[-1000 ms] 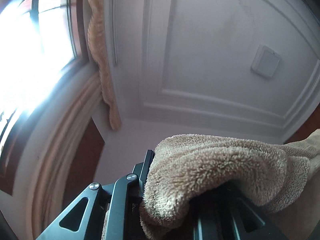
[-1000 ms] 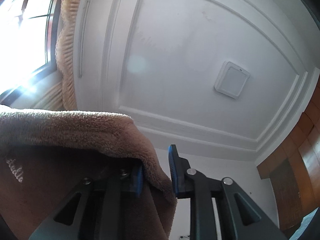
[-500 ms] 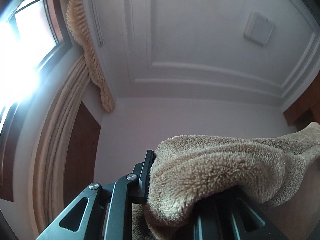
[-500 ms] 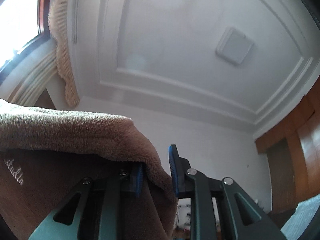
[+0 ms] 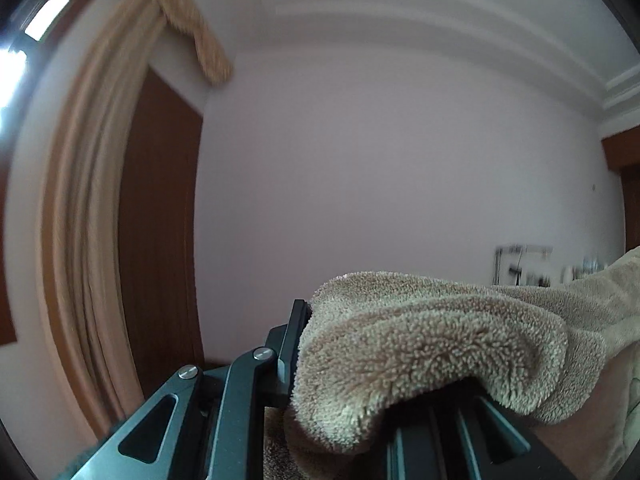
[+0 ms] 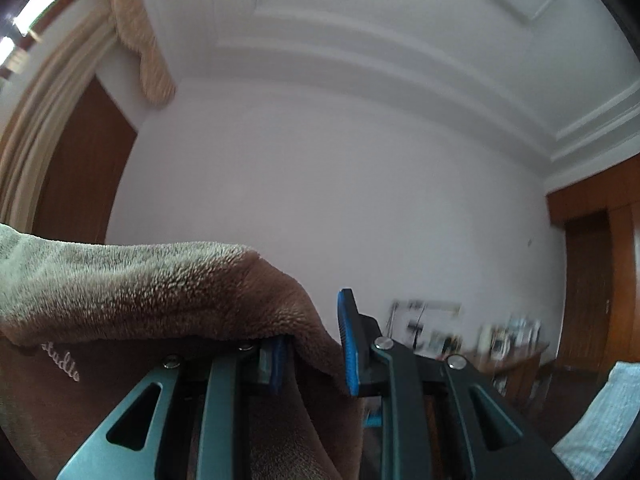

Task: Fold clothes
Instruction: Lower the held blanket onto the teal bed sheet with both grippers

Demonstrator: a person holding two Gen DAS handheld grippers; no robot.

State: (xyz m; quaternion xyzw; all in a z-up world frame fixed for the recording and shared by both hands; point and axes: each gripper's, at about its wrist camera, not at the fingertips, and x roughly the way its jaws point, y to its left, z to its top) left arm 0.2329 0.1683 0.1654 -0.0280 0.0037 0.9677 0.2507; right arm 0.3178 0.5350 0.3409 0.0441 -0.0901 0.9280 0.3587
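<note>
A fluffy beige-brown garment is stretched between both grippers, held up in the air. In the left wrist view my left gripper is shut on a thick rolled edge of it; the pile covers the right finger, and only the black left finger shows. In the right wrist view the garment comes in from the left, with white embroidered lettering on its darker inner side. It drapes over the left blue pad and hangs down between the fingers of my right gripper, which is shut on it.
Ahead is a plain pale wall under white ceiling mouldings. A beige curtain and a brown wood panel stand at the left. A cluttered desk, a wooden wardrobe and light blue bedding lie low right.
Both views have swung down from the ceiling to the wall and turned away from the bright window. The desk and bedding have come into sight. The garment stays in both grips.
</note>
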